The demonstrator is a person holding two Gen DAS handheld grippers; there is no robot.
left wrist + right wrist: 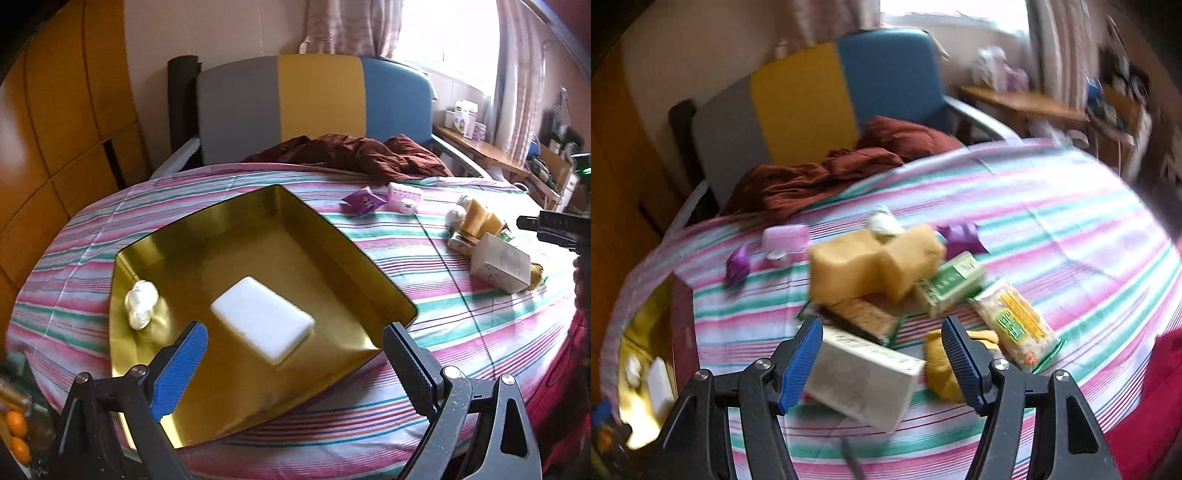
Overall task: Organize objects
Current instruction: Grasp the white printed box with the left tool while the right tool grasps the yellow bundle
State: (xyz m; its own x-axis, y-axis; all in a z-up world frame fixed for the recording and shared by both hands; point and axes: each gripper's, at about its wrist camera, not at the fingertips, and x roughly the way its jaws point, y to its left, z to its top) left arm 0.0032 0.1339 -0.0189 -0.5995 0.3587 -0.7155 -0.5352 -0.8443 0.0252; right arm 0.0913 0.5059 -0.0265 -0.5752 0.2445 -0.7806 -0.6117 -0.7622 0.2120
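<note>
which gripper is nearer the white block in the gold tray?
Left. The left gripper hovers open just over the white block in the gold tray; the right gripper is over the pile beside it.

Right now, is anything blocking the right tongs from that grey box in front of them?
Nothing visible. The right tongs stand open with the grey box directly ahead; the yellow packet lies beside it, not in between.

The gold tray is mostly bare floor, with only a white block at its middle and a pearly lump by its left wall, so there is room to come down on its far half. Striped cloth lies open between the tray and the crowded pile (boxes, sponges and packets touching or overlapping), where a grey box lies in front of the right fingers.
</note>
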